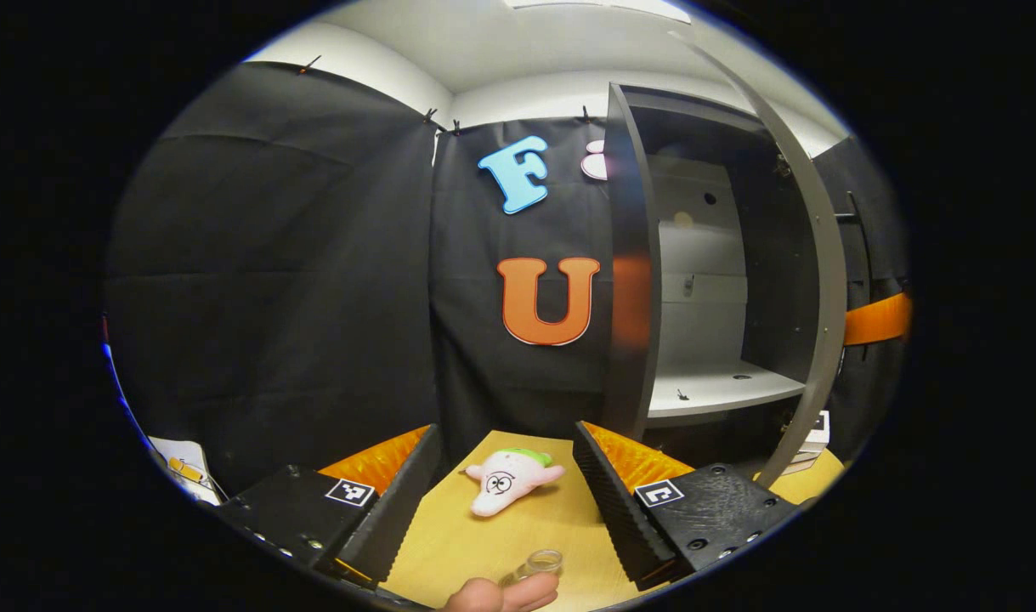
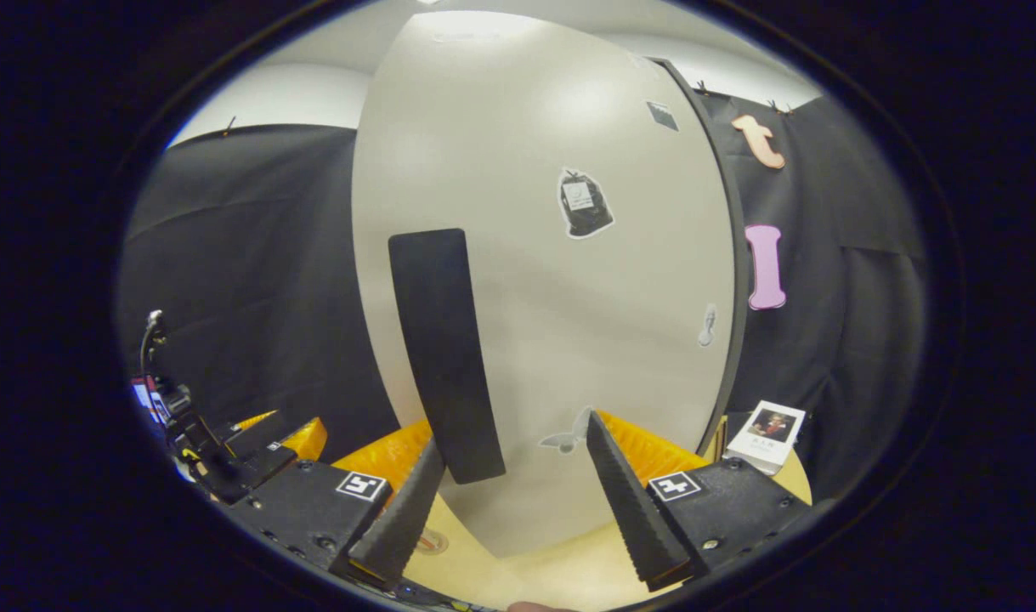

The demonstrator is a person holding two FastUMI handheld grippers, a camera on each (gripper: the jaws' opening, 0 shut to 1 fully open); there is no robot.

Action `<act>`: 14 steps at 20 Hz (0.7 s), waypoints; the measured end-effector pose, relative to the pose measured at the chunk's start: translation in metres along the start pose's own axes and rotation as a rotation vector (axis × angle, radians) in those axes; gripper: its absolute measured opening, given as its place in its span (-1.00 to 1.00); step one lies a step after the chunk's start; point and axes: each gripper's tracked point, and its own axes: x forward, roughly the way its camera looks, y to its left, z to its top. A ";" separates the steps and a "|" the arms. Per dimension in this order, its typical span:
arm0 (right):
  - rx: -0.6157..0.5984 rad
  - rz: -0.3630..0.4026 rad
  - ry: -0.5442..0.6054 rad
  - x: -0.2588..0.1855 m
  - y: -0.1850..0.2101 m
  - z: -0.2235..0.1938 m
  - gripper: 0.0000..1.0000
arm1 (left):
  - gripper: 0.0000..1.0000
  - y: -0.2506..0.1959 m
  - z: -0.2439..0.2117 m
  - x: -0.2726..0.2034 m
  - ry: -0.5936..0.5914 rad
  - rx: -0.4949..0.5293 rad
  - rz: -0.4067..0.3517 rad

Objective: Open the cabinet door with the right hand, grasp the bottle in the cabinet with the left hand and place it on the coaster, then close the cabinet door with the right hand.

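Fingers of my left gripper (image 1: 505, 501) stand wide apart with nothing between them but bare tabletop (image 1: 450, 544). Just below the gap, at the near edge of the left gripper view, a small clear bottle (image 1: 538, 564) stands on the table with a fingertip (image 1: 499, 595) touching its side. Ahead of the gap, a pink plush toy (image 1: 507, 481) with a green cap lies on the wood. Beyond my right finger rises the cabinet (image 1: 704, 280), its door (image 1: 811, 263) swung open toward me and its pale shelf (image 1: 721, 389) showing.

On the right gripper (image 2: 518, 501) I also see the fingers spread wide, gripping nothing. The door's pale outer face (image 2: 568, 280) stands right ahead; its dark vertical handle (image 2: 444, 348) hangs just ahead of my left finger, whether touching I cannot tell. A small printed card (image 2: 768, 433) lies off past the right finger.
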 end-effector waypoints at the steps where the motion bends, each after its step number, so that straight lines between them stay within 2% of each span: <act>1: 0.003 0.013 0.001 0.007 0.003 0.001 0.94 | 0.91 0.005 0.001 -0.004 0.002 0.006 0.016; 6: 0.060 0.102 0.020 0.038 0.012 0.000 0.94 | 0.91 0.022 0.013 -0.014 -0.009 0.038 0.084; 14: -0.026 0.159 -0.028 0.073 0.024 0.012 0.96 | 0.92 0.043 0.011 -0.025 0.020 0.038 0.244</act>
